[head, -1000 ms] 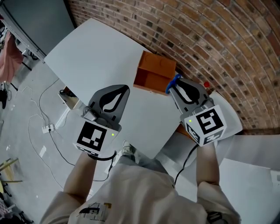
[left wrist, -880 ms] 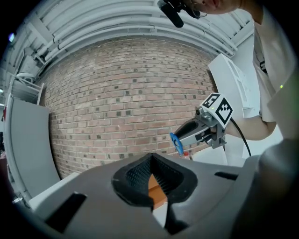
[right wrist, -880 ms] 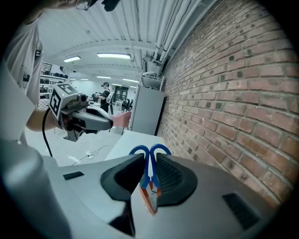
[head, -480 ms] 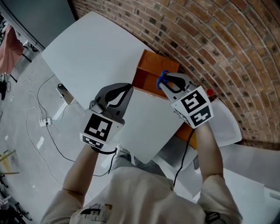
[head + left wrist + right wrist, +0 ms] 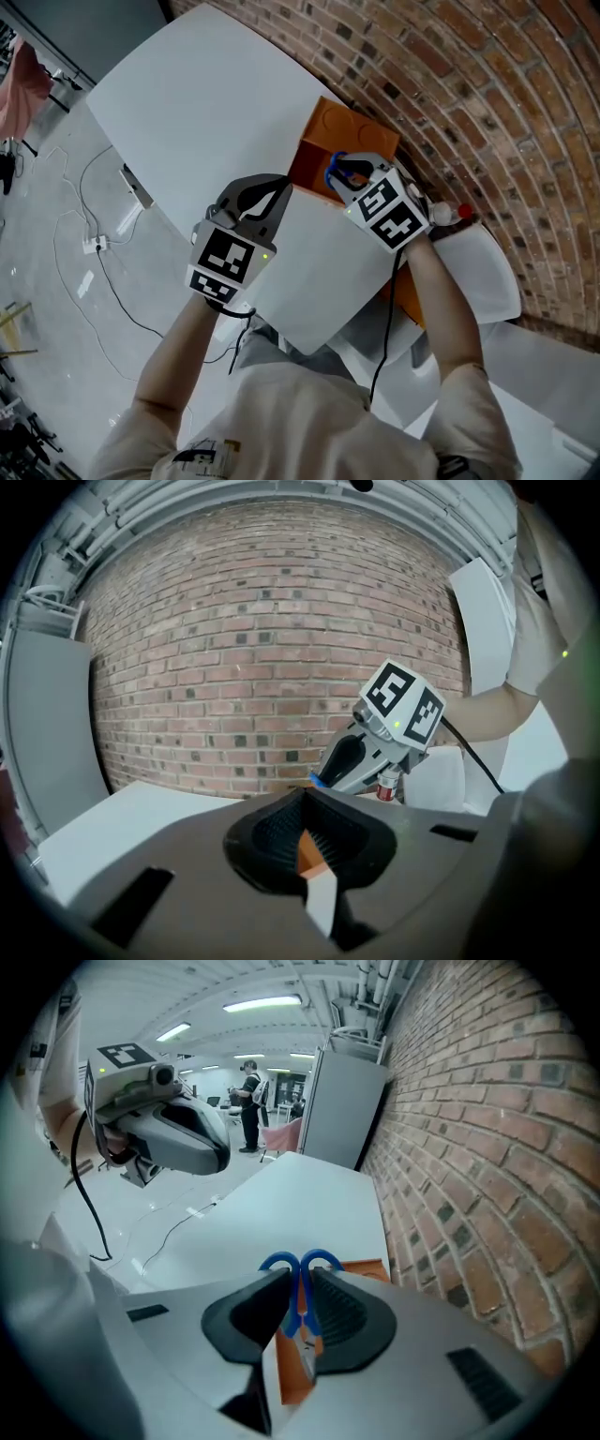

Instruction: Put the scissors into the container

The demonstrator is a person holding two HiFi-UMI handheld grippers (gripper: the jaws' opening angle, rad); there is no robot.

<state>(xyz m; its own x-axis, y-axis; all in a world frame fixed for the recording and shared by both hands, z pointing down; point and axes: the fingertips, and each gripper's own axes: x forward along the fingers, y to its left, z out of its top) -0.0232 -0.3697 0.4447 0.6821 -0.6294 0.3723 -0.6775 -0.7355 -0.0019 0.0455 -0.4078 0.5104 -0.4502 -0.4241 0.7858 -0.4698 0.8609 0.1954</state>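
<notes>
The wall is rough brick, the table smooth and matt, the scissors handled in glossy plastic.

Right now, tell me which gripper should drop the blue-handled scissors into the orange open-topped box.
Right. The right gripper clamps the blue-handled scissors and hangs over the near edge of the orange open-topped box. The left gripper is shut and empty, beside the box over the white table.

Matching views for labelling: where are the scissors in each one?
Head view: scissors, blue handles poking from the tongs of the right gripper, upper middle.
Left gripper view: scissors, a blue sliver at that gripper's tip, right of centre.
Right gripper view: scissors, centre, clamped between the tongs.
Shared landmark: brick wall.
</notes>
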